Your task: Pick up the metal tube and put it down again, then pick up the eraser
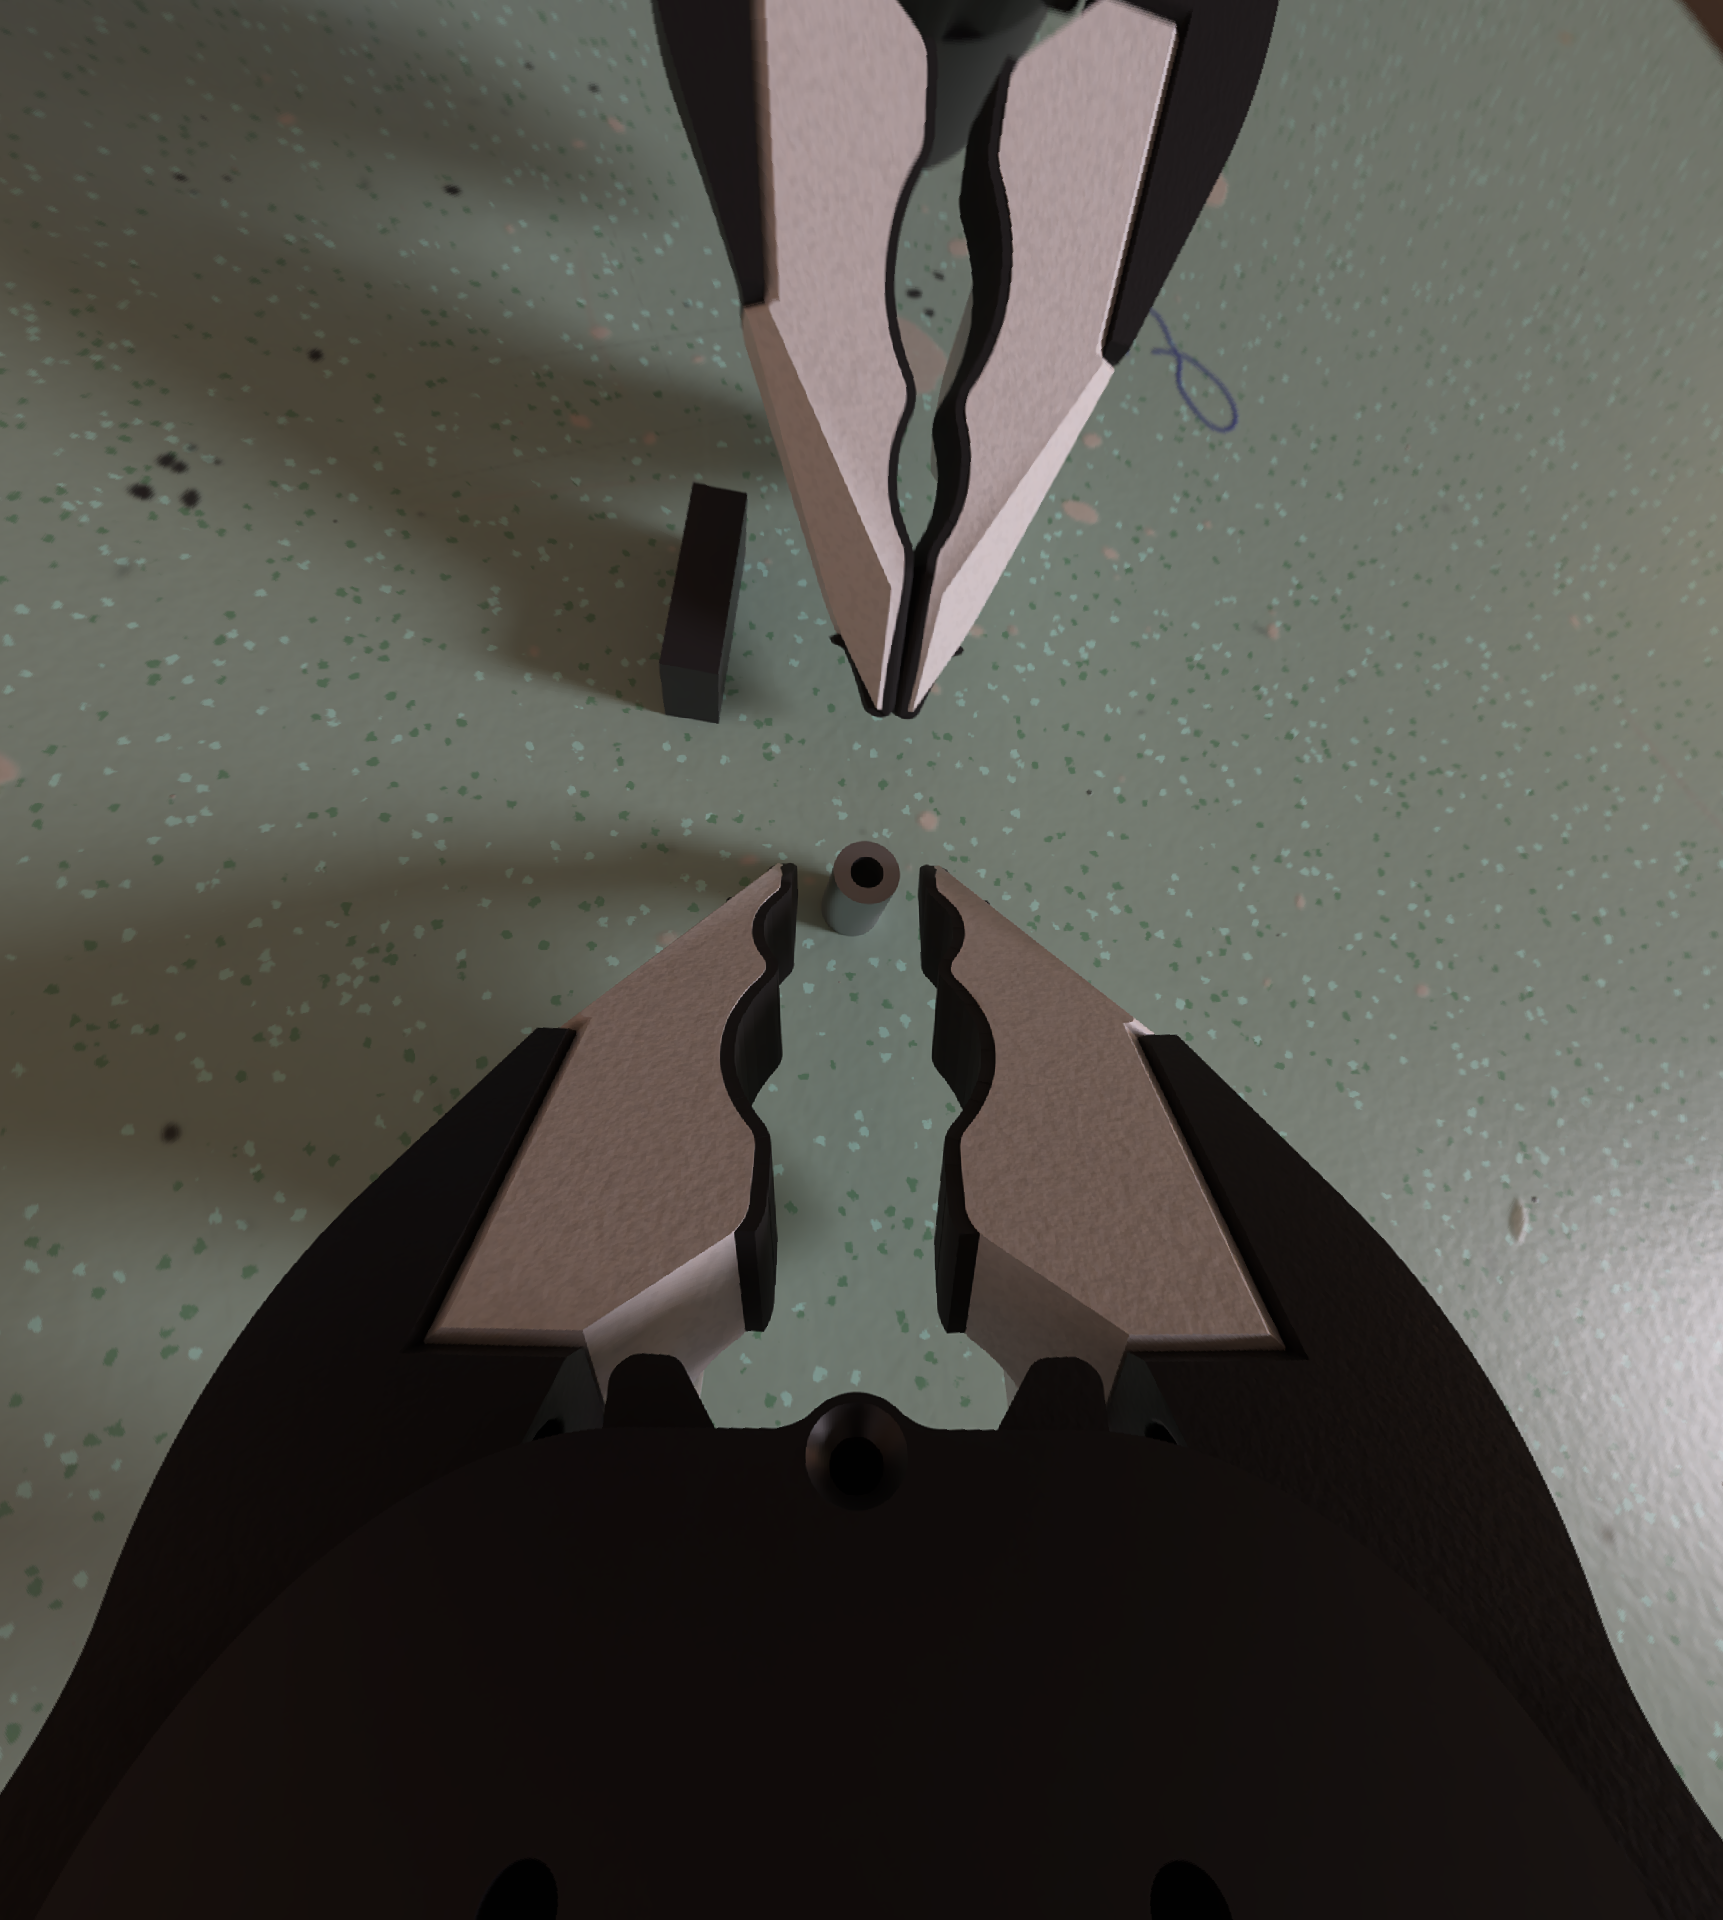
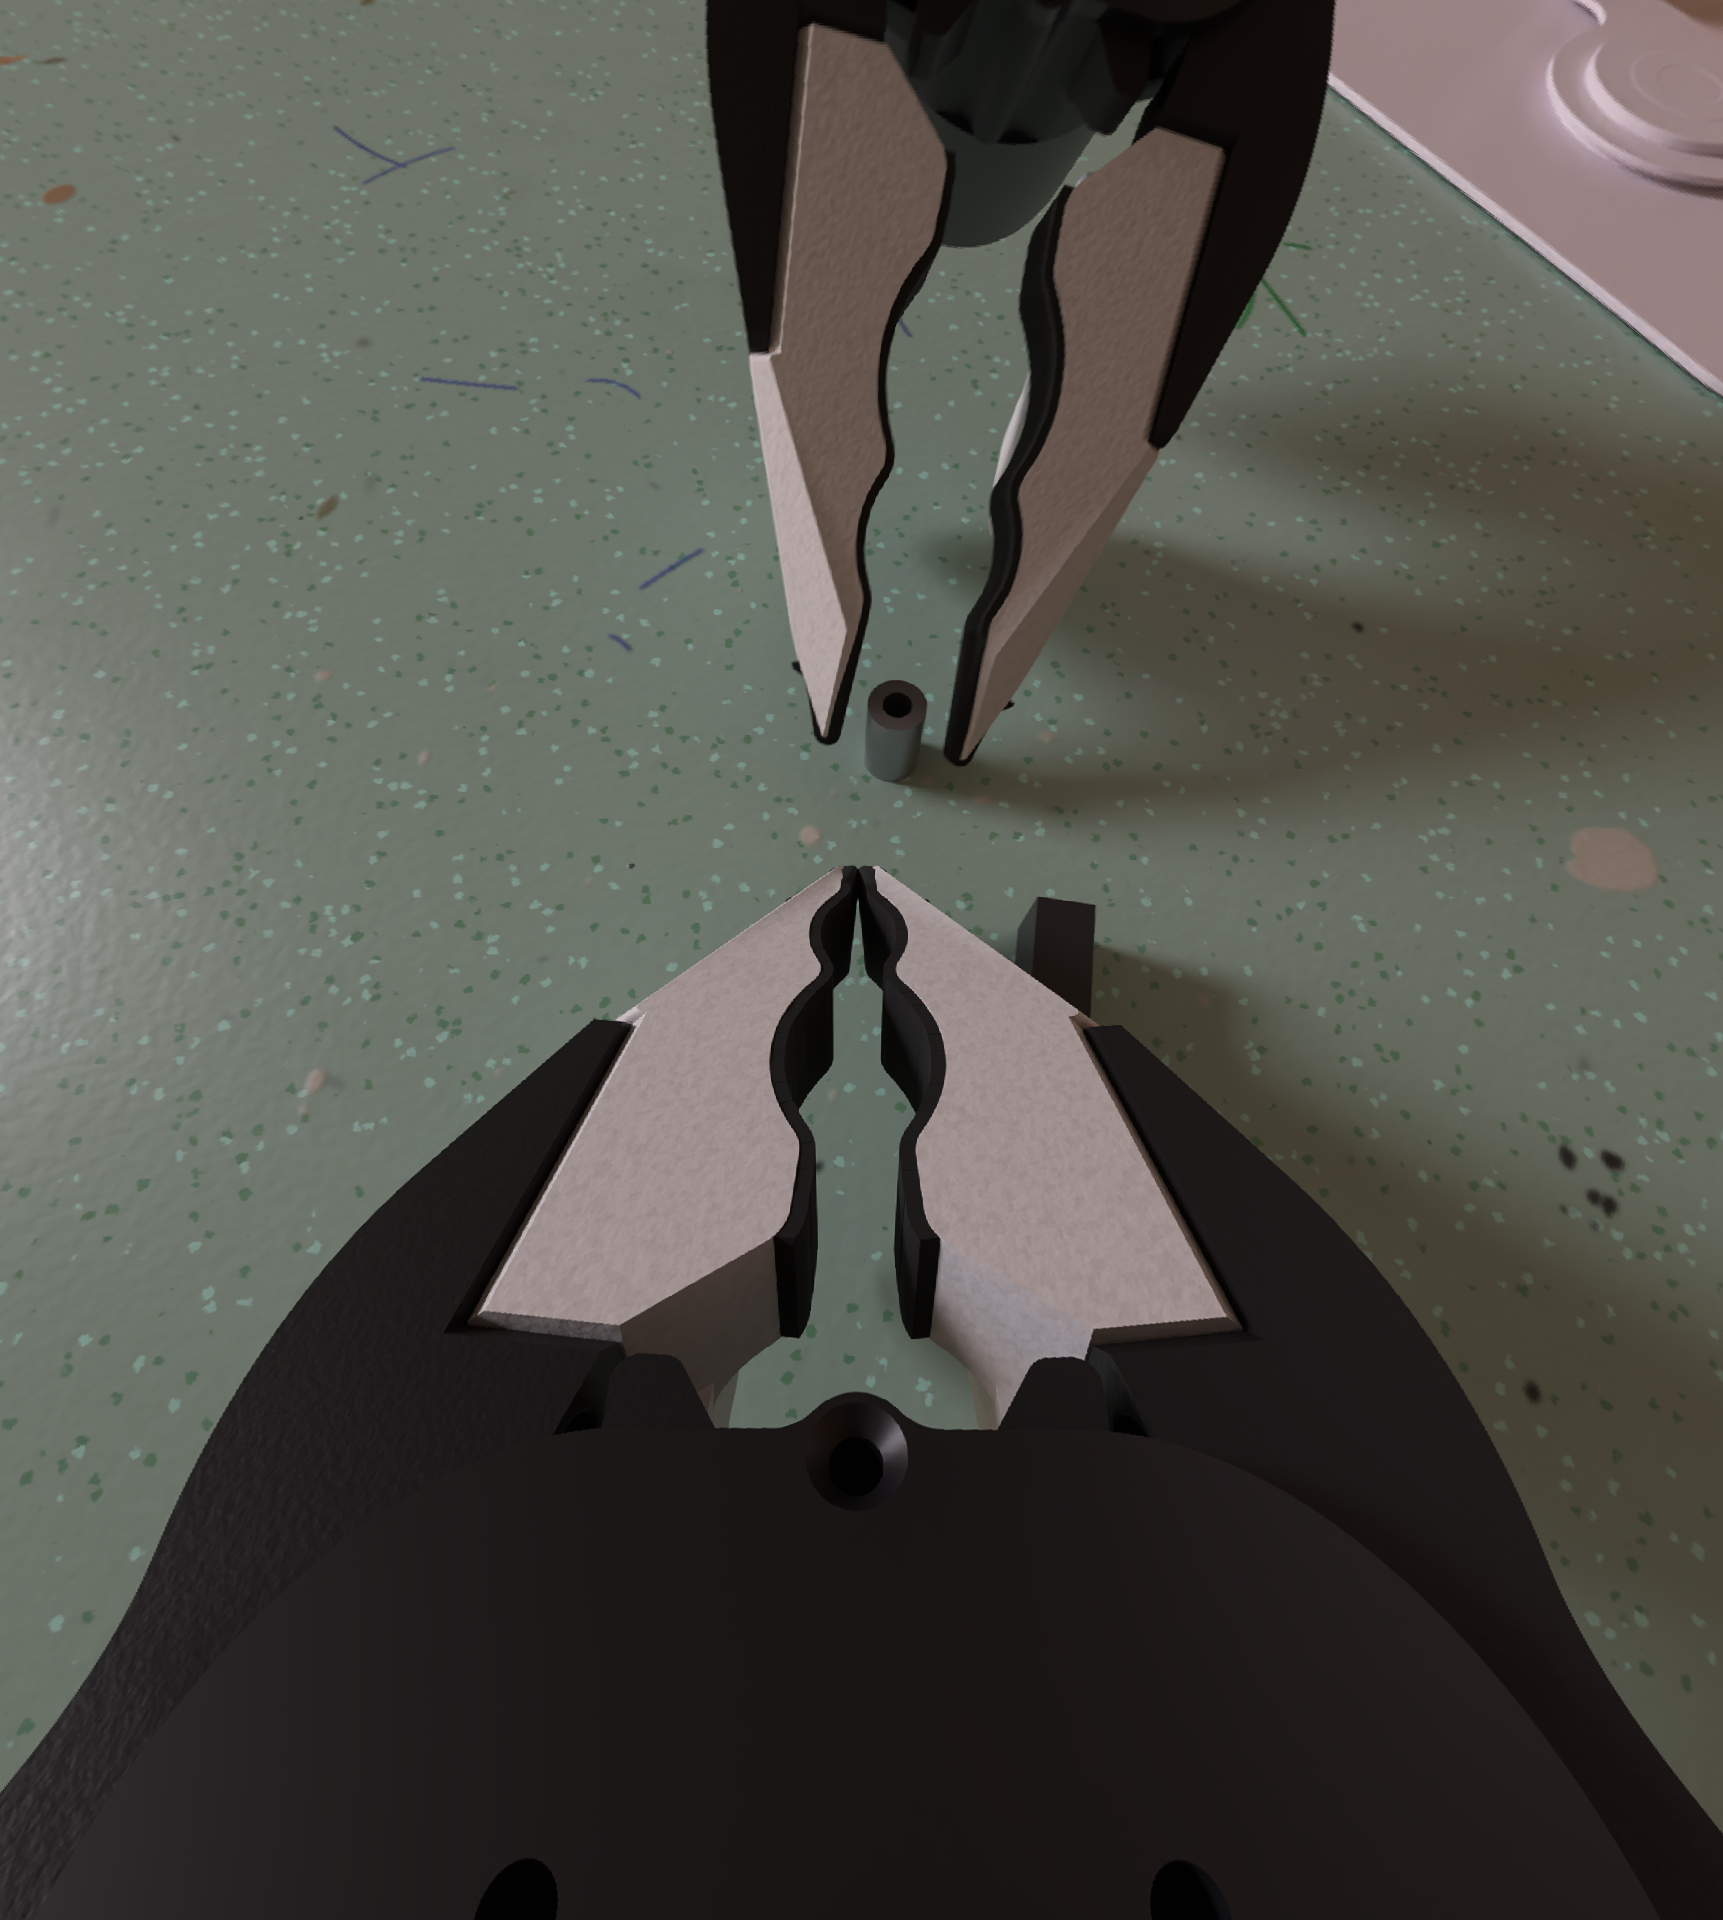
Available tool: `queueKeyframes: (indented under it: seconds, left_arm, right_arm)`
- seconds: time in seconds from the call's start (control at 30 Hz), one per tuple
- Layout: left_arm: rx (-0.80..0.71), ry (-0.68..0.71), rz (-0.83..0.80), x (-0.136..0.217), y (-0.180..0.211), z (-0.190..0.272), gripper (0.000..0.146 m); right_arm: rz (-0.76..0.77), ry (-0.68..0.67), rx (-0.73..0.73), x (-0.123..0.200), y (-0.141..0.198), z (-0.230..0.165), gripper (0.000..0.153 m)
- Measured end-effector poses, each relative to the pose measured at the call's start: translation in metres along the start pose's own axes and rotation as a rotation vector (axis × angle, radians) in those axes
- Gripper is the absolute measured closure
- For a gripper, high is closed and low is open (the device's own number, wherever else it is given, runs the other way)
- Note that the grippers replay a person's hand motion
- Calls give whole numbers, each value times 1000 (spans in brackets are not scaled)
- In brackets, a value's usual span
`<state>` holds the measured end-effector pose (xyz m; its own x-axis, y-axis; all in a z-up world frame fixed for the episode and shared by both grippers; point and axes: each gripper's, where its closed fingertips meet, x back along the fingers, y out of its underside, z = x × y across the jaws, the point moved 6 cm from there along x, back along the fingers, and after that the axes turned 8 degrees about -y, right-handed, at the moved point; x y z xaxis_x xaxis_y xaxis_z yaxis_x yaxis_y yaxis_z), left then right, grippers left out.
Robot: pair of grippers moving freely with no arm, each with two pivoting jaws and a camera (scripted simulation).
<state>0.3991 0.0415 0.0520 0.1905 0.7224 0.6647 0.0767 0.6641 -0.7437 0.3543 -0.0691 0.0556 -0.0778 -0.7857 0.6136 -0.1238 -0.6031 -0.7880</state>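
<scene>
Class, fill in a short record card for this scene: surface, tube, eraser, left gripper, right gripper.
surface: green speckled table
tube: grey, upright, standing on the table
eraser: dark block, lying beside the right gripper's tips
left gripper: open, fingertips either side of the tube, not clamping it
right gripper: shut, empty, tips near the table

- We find no readable text, labels, brands, numbers or signs anywhere.
- We see only loose pen scribbles on the table (image 2: 213,499).
</scene>
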Motion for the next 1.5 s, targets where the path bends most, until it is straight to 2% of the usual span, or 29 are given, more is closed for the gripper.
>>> queueKeyframes:
  seconds: [0.2, 0.3, 0.37, 0.53, 0.77, 0.93, 1.17, 1.37, 1.5]
  left_arm:
    - [-8, 0, -19, -4, 0, 4, 134]
    - [6, -63, -21, -2, 1, 4, 134]
    - [15, -122, -34, 3, 4, 4, 134]
    - [59, -190, 7, 23, 7, 9, 134]
    - [93, -235, 46, 39, 9, 20, 134]
    - [93, -235, 42, 40, 11, 27, 134]
    - [107, -236, 17, 35, 10, 28, 134]
    - [124, -285, -36, 27, 16, 24, 134]
    - [154, -296, -55, 26, 18, 21, 133]
  right_arm:
    - [10, 85, 3, 6, 1, 5, 153]
    - [73, 173, -33, 21, 0, 7, 153]
    - [48, 219, -95, 30, 5, 4, 153]
    - [-30, 186, -211, 26, 25, -7, 153]
    - [-64, 206, -209, 24, 25, -10, 153]
    - [-84, 226, -220, 26, 26, -11, 143]
    - [-54, 253, -242, 27, 28, -15, 143]
    - [28, 365, -257, 35, 26, -12, 138]
    - [23, 361, -295, 37, 27, -11, 138]
